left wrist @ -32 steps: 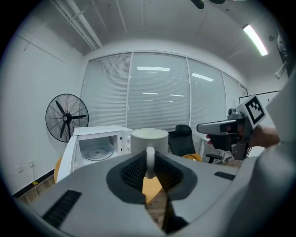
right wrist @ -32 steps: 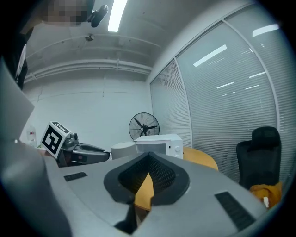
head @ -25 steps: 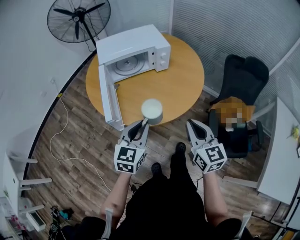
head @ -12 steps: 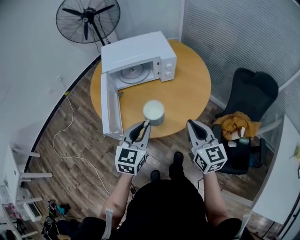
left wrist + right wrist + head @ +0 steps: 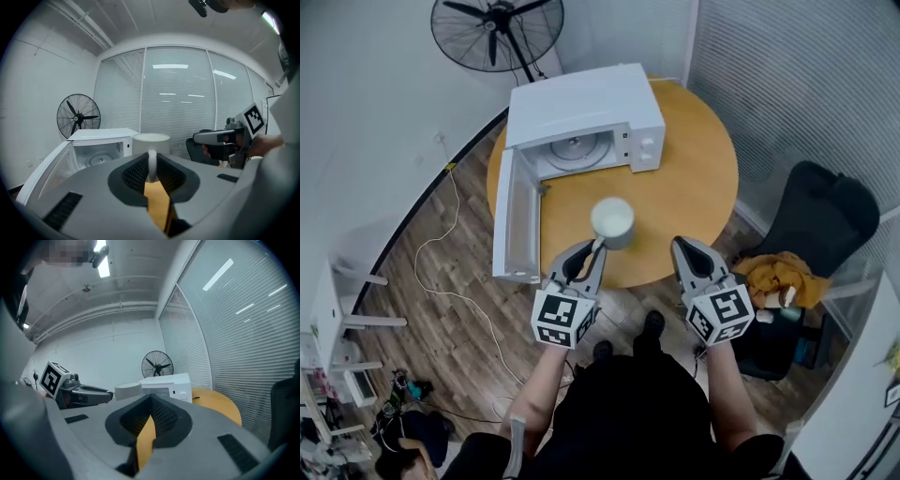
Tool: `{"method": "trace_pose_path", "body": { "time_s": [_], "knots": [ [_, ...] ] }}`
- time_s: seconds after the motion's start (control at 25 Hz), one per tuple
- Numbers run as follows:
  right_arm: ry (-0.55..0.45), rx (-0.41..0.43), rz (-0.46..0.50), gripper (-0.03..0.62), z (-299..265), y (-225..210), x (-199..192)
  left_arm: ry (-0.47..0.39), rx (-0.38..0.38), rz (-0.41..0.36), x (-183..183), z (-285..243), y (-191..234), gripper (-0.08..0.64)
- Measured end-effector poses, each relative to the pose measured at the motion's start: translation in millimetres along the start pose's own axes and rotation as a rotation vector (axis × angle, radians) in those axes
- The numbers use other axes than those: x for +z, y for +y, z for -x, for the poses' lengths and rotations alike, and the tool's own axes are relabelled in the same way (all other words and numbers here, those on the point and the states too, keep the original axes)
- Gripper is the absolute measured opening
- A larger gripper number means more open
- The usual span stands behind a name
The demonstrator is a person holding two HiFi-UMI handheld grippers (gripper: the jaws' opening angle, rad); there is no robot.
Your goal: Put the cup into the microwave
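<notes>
A white cup (image 5: 612, 221) hangs in the air over the near edge of the round wooden table (image 5: 689, 187), held by its handle. My left gripper (image 5: 592, 249) is shut on that handle; in the left gripper view the handle (image 5: 152, 164) stands upright between the jaws with the cup body (image 5: 151, 139) just beyond. The white microwave (image 5: 586, 112) stands at the table's far left, its door (image 5: 515, 220) swung wide open and the turntable showing inside. My right gripper (image 5: 688, 251) hovers to the cup's right, shut and holding nothing.
A standing fan (image 5: 497, 28) is behind the microwave by the wall. A black office chair (image 5: 820, 220) with orange cloth on it sits to the right of the table. A white cable trails over the wooden floor at left.
The view has shifted: table and microwave now sit further right and slightly nearer. The cup stays held in my left gripper, a little closer to the open door. The right gripper kept its place.
</notes>
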State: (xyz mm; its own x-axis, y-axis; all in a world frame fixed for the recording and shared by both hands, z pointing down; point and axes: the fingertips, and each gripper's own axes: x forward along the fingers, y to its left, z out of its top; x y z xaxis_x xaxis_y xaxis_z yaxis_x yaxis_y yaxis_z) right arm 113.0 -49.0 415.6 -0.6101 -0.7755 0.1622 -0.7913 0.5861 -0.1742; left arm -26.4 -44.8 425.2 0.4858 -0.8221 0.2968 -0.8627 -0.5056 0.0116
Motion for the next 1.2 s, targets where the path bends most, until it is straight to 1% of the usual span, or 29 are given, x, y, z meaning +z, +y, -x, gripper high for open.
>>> {"method": "trace_pose_path", "body": {
  "time_s": [0.4,0.72,0.96,1.2],
  "knots": [
    [0.04,0.092,0.017,0.009,-17.1,-48.4,-2.1,-0.013,0.108,0.044,1.5,-35.1,-6.5,0.044],
    [0.066,0.143,0.022,0.009,-27.9,-55.3,-7.4,0.001,0.162,0.067,-5.0,-39.7,-4.4,0.044],
    [0.081,0.157,0.015,0.009,-46.2,-50.0,-11.1,0.005,0.183,0.064,-8.5,-45.4,18.5,0.044],
    [0.091,0.139,0.039,0.009,-67.6,-49.4,-0.9,-0.002,0.21,0.099,-10.3,-60.1,56.2,0.044]
  ]
}}
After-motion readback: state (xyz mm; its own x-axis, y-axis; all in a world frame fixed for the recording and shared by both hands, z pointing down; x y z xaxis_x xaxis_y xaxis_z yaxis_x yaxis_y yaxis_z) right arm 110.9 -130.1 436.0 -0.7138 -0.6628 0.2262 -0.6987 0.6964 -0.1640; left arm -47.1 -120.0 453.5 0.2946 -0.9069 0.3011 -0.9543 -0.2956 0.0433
